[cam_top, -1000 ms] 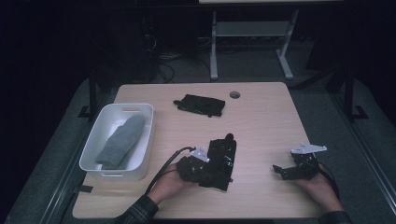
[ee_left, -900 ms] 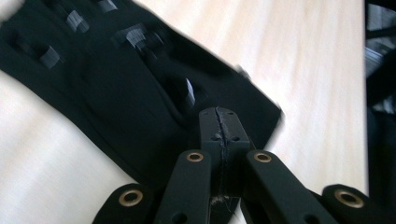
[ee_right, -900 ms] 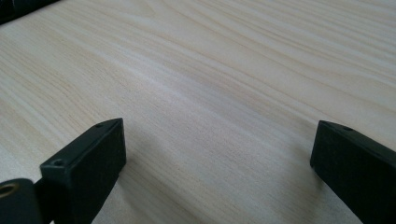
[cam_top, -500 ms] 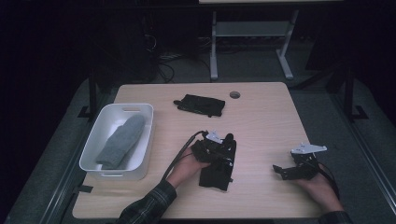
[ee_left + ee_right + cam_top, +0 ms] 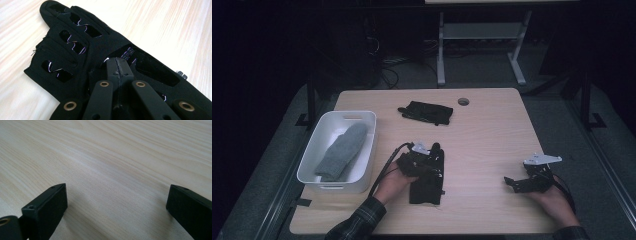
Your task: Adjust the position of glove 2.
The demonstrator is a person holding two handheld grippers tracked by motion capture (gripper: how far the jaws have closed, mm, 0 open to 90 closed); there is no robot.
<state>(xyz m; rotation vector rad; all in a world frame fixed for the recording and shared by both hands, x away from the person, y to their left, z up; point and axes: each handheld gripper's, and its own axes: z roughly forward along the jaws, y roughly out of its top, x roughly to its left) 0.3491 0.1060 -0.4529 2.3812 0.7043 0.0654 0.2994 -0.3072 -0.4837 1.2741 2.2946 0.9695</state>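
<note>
A glove is laid near centre on the table, right of the bin. A second glove is placed farther back. A sock is contained in the bin.

The high view looks forward and down over the whole table from the person's side. The left gripper view sits close above the black glove, also seen mid-table from above; the right gripper view skims bare wood

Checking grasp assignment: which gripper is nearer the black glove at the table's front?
Left. The left gripper sits on the black glove, jaws shut on its fabric. The right gripper rests on bare table well to the glove's right, jaws open.
</note>
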